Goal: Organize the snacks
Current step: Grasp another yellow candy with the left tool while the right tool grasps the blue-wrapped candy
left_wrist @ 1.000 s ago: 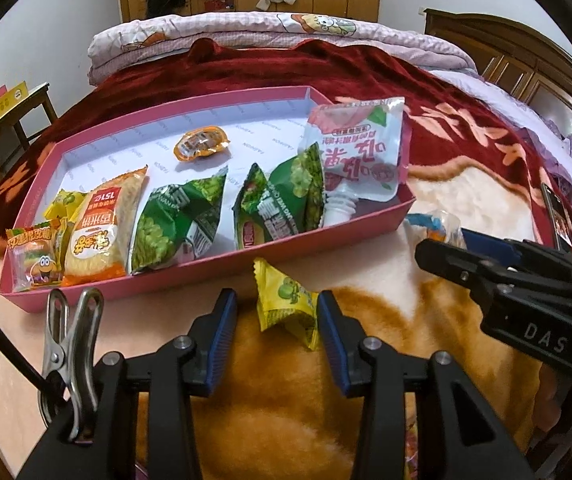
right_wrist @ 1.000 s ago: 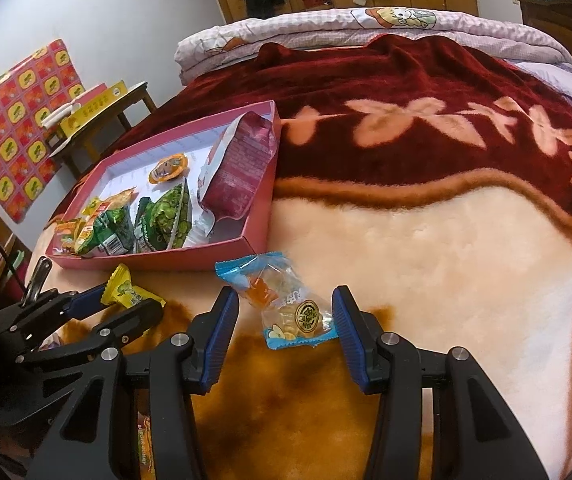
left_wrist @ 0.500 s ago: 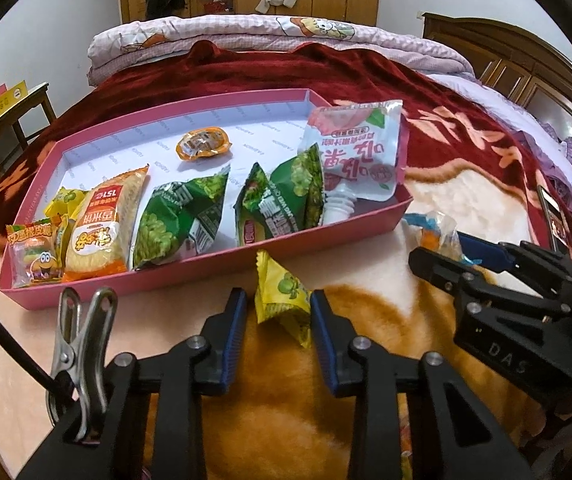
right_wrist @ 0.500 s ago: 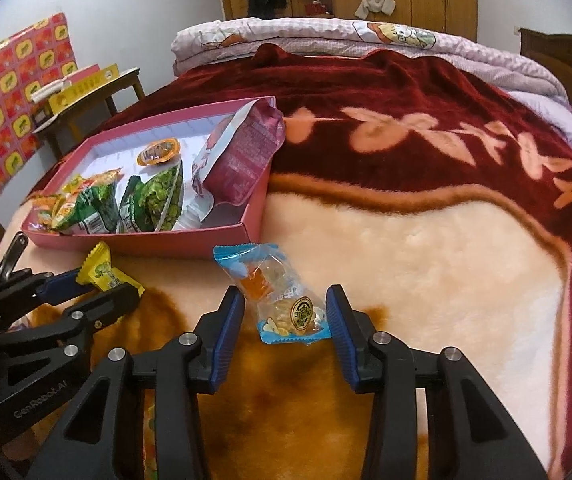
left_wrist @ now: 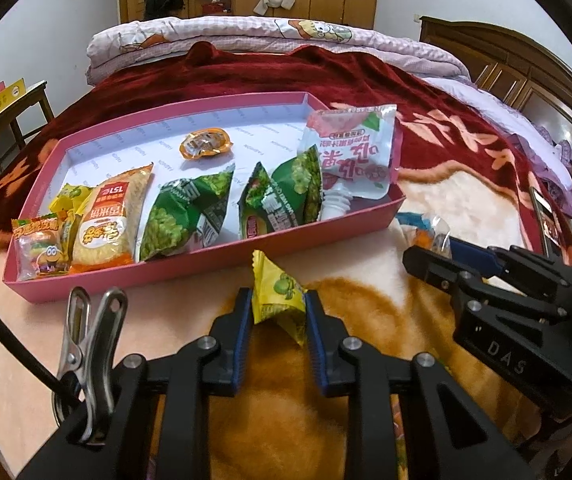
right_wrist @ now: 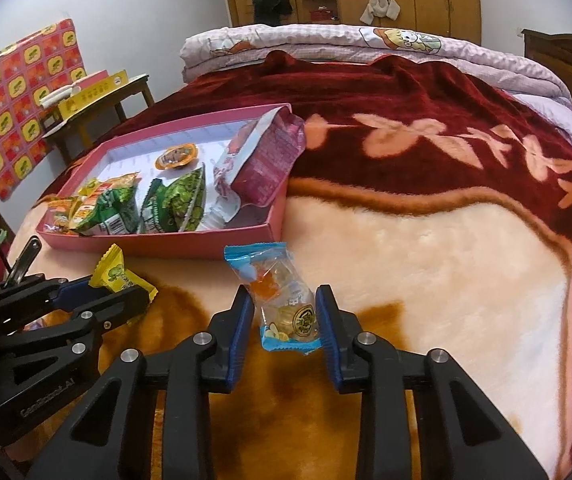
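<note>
The bed was covered w/ a plush blanket point(right_wrist: 425, 240), dark red at the far part and cream and orange near the cameras. On it lay the pink tray point(left_wrist: 190, 264), long side toward the grippers, its near wall standing just beyond both packets. Inside, along the near wall, were from left to right a small burger-print candy bag point(left_wrist: 40, 246), an orange rice-cracker pack point(left_wrist: 110, 224), two green pea packs point(left_wrist: 184, 216) and a white-pink drink pouch point(left_wrist: 349, 156) leaning on the tray's right end wall. A small orange jelly cup point(left_wrist: 205, 143) lay alone in the middle; the far half of the tray floor showed bare white paper.

The left gripper point(left_wrist: 279, 312) pointed forward toward the tray's near wall. Its blue pads point(left_wrist: 244, 320) were pressed on both sides of the yellow candy packet point(left_wrist: 280, 300), pinching it. Whether the packet was lifted off the blanket, I could not tell.

The right gripper point(right_wrist: 286, 320) was beside it on the right, also aimed forward, just off the tray's right corner. Its pads touched both sides of the blue-edged clear snack packet point(right_wrist: 282, 300), so it pinched it too, approx. at the lower half.

To the right of the tray the cream blanket area was wide and bare.
</note>
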